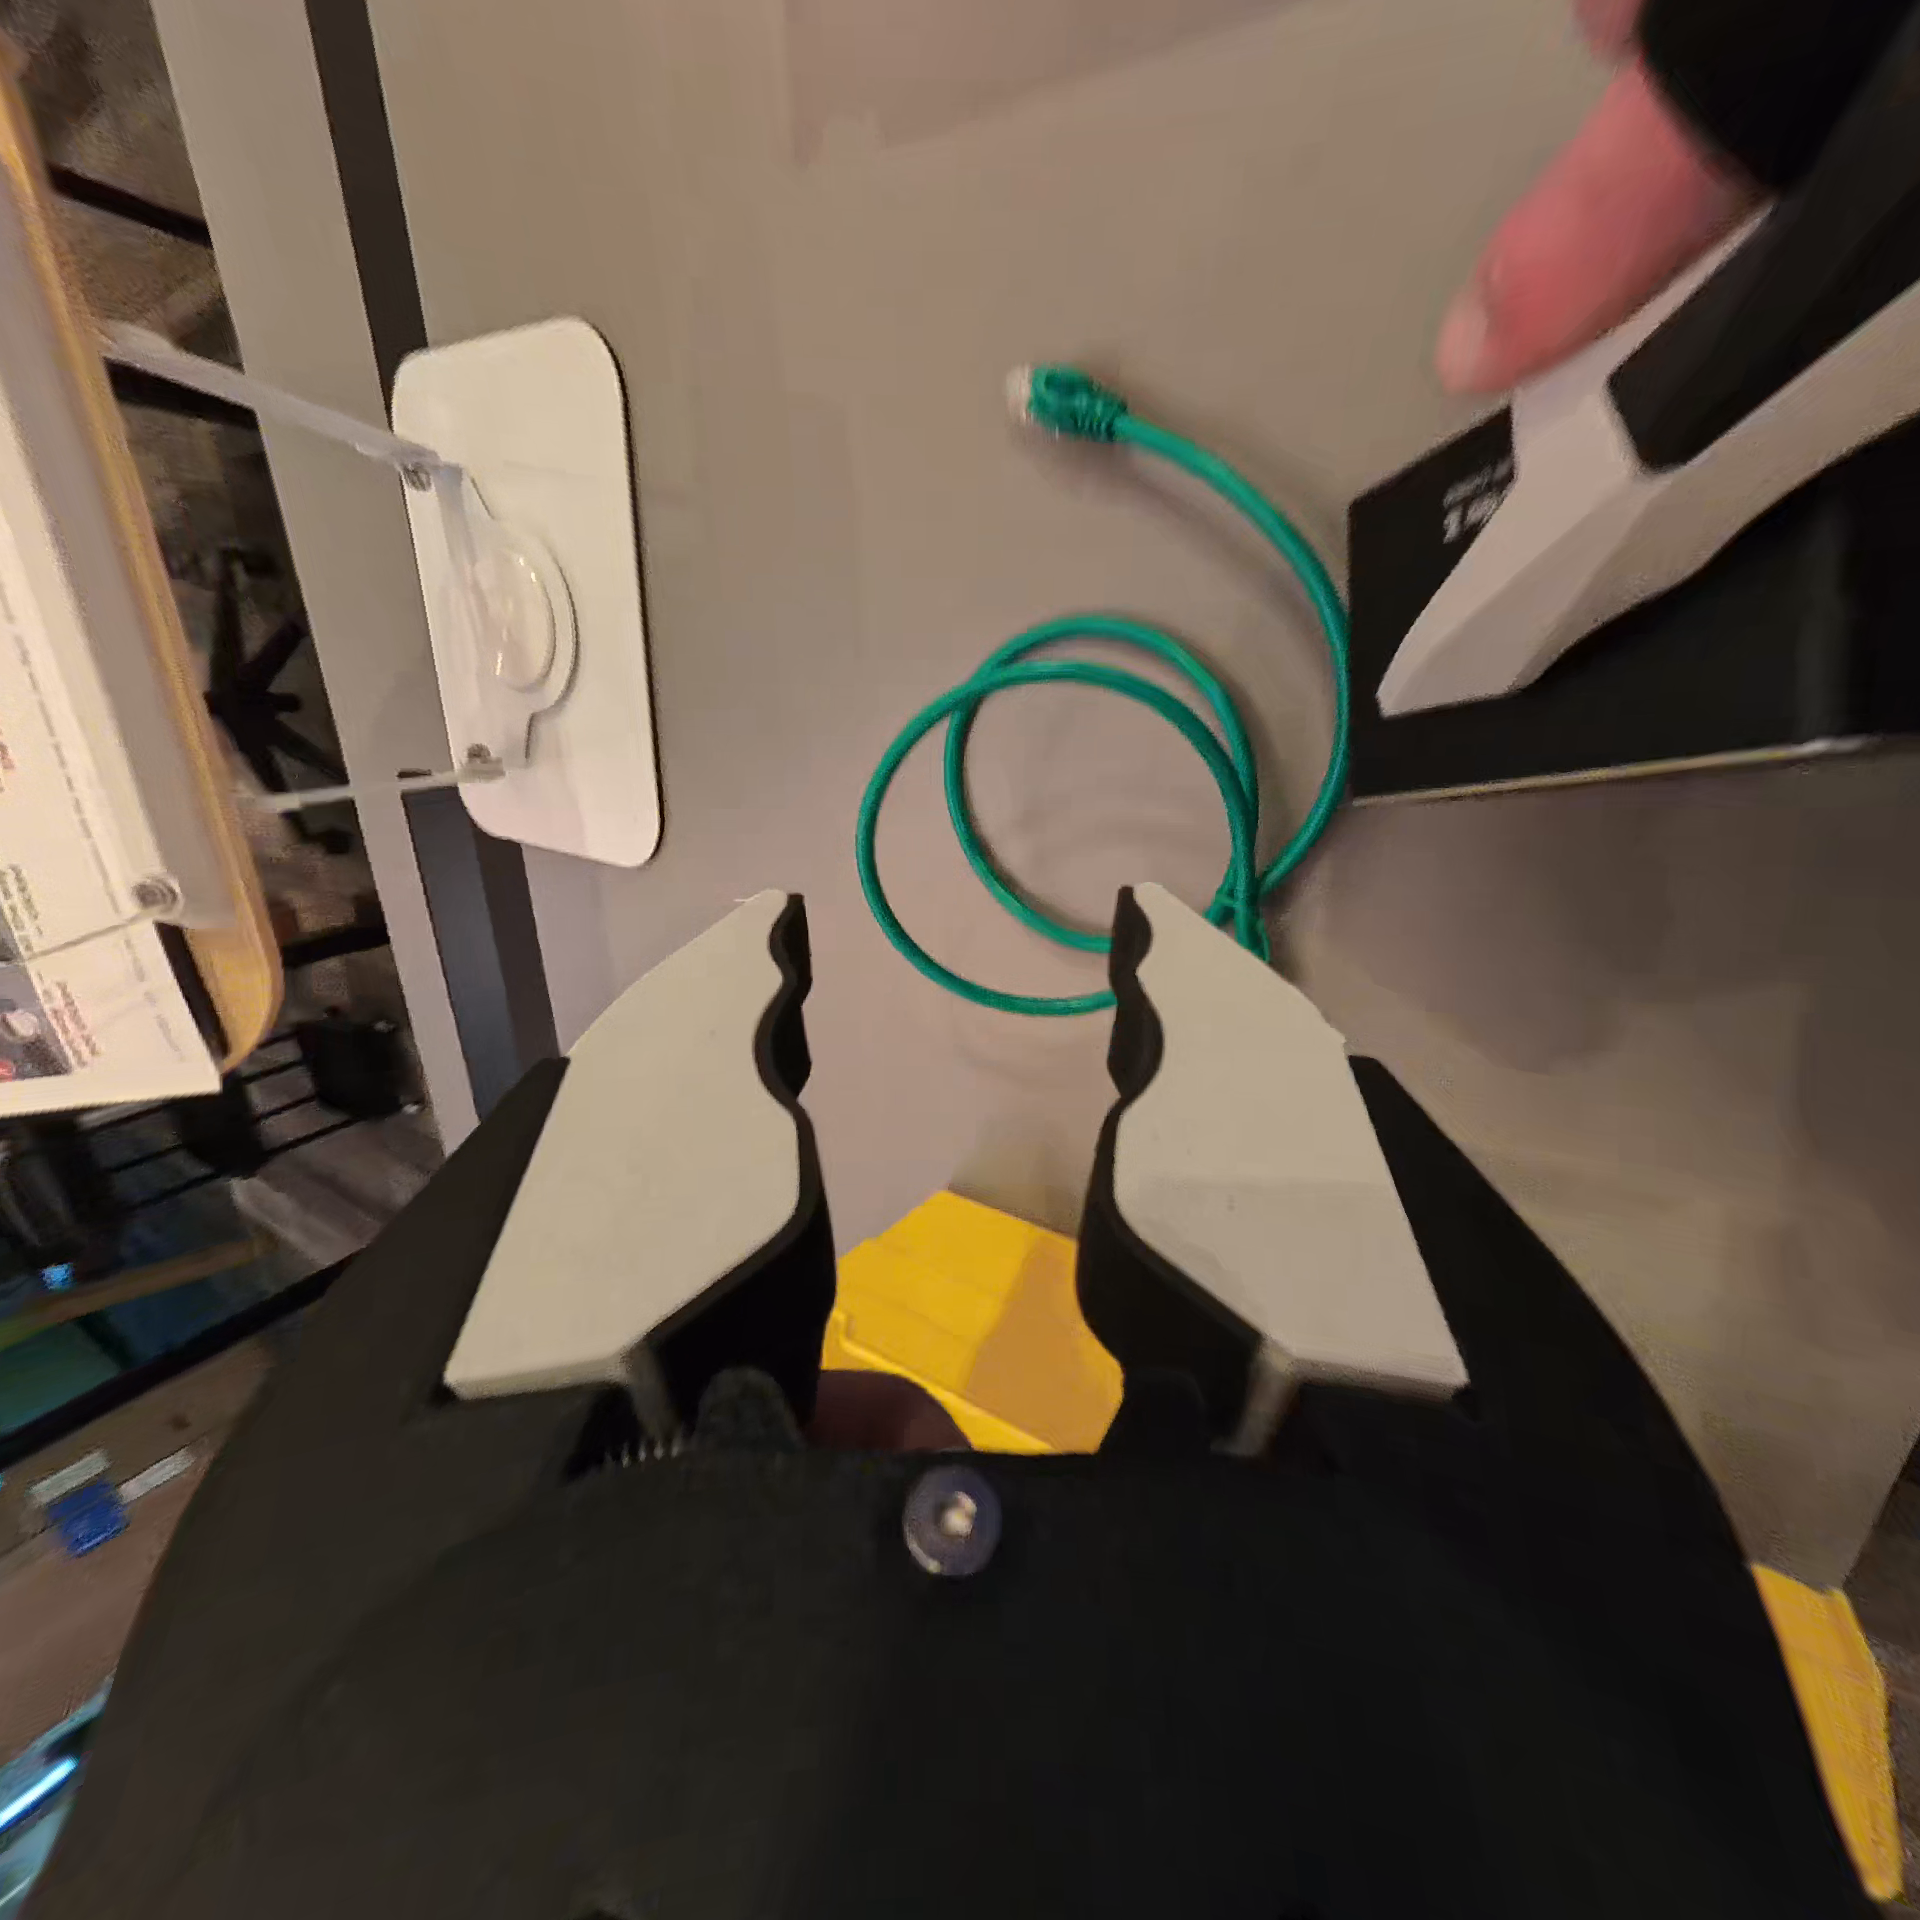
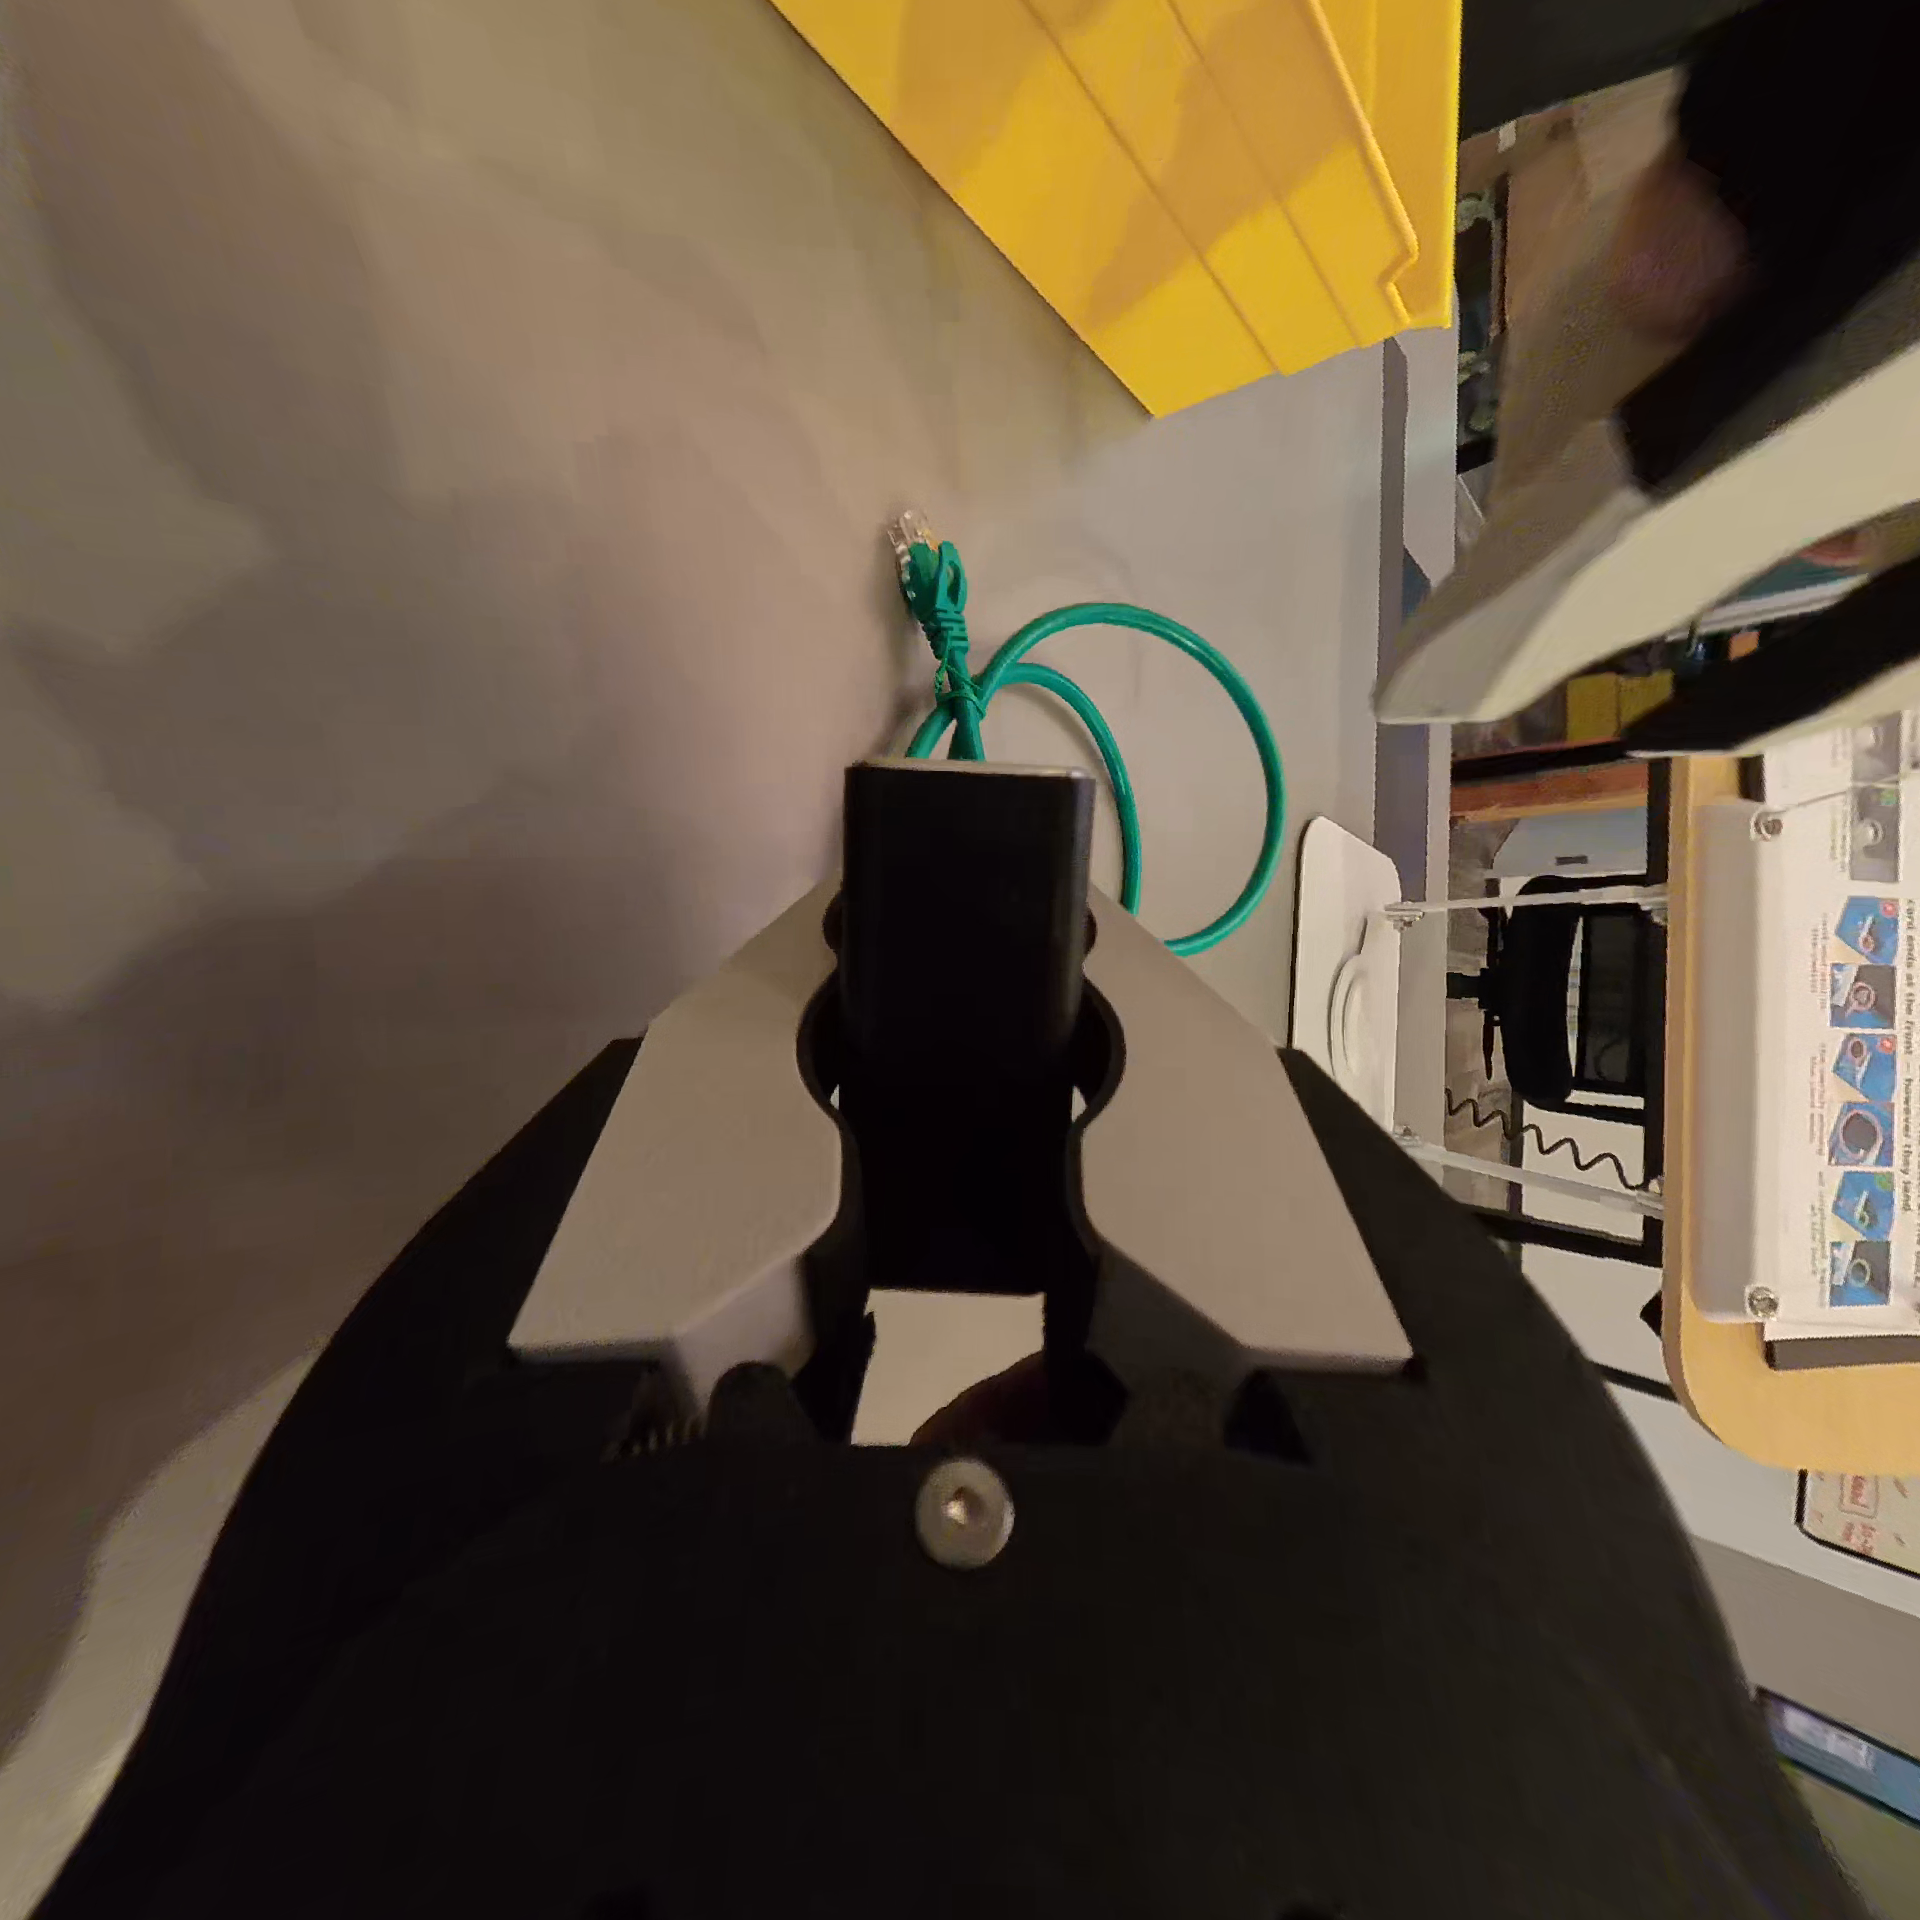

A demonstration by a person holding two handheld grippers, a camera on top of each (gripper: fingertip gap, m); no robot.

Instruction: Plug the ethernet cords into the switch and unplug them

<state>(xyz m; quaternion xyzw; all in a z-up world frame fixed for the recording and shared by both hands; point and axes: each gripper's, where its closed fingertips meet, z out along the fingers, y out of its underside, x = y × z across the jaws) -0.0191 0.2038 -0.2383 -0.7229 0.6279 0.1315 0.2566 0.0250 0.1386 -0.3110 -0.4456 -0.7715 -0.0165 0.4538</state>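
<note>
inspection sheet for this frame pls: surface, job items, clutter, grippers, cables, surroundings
Surface: grey tabletop, no spills seen.
Job's things: black switch, clamped in the right gripper; green ethernet cord coiled on the table, one plug lying free.
Clutter: yellow bin; white suction-cup pad.
Grippers: left gripper open, empty, above the coil; right gripper shut on the switch.
Cables: only the green cord; its other end is hidden.
Surroundings: instruction board beside the table.

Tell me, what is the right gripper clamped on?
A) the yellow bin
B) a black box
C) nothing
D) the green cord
B: in the right wrist view, the right gripper is shut on the black box; the green cord lies loose on the table beyond it.
</note>
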